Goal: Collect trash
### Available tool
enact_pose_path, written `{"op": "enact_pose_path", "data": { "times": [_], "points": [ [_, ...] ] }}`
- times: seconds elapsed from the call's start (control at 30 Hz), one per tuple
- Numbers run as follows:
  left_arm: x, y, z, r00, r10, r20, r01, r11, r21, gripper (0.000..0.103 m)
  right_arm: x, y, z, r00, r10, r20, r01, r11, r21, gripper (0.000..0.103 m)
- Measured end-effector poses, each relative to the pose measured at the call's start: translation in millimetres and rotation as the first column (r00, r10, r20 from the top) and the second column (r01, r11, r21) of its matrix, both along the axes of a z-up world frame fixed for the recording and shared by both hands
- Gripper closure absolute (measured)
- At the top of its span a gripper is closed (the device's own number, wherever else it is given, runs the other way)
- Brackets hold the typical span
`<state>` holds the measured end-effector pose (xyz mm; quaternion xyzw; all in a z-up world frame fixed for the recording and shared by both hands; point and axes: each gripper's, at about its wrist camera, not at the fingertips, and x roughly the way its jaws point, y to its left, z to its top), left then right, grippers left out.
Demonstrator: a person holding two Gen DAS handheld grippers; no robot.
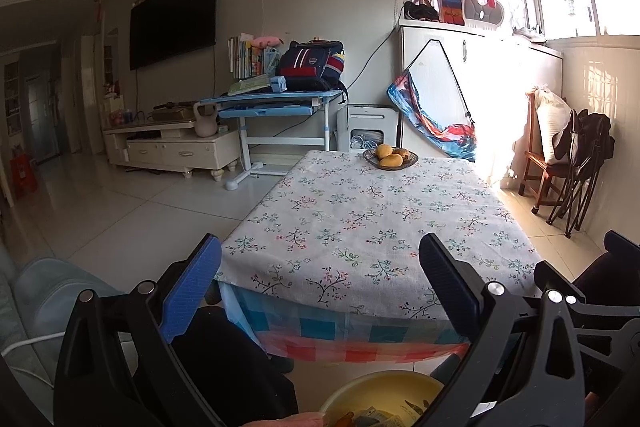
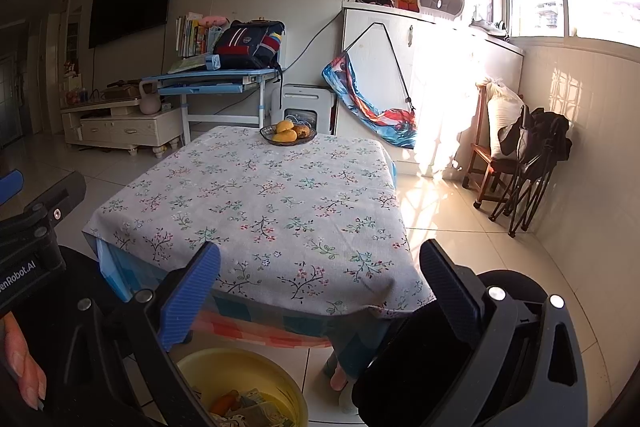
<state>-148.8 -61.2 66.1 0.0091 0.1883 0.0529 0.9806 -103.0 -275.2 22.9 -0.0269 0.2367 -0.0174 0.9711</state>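
Note:
A yellow basin (image 2: 276,383) stands on the floor in front of the table and holds scraps of trash (image 2: 244,407), paper and orange peel. It also shows at the bottom of the left wrist view (image 1: 372,387). My left gripper (image 1: 320,291) is open and empty, held above the basin at the near edge of the table (image 1: 360,211). My right gripper (image 2: 320,291) is open and empty, also above the basin. The table (image 2: 256,195) has a floral cloth with no trash visible on it.
A dish of fruit (image 1: 390,157) sits at the table's far edge, also in the right wrist view (image 2: 288,135). Behind are a blue desk (image 1: 276,99), a TV cabinet (image 1: 172,143) and a white cabinet (image 1: 472,67). A wooden chair and folded chair (image 2: 520,155) stand at the right wall.

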Motion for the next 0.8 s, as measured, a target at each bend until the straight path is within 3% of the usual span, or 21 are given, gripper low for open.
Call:
{"op": "enact_pose_path", "data": {
  "times": [0.8],
  "points": [
    [-1.9, 0.1, 0.5, 1.000, 0.003, 0.007, -0.003, 1.000, 0.028, 0.007, 2.8, 3.7, -0.2, 1.000, 0.006, -0.007, -0.006, 1.000, -0.001, 0.008]
  ]
}}
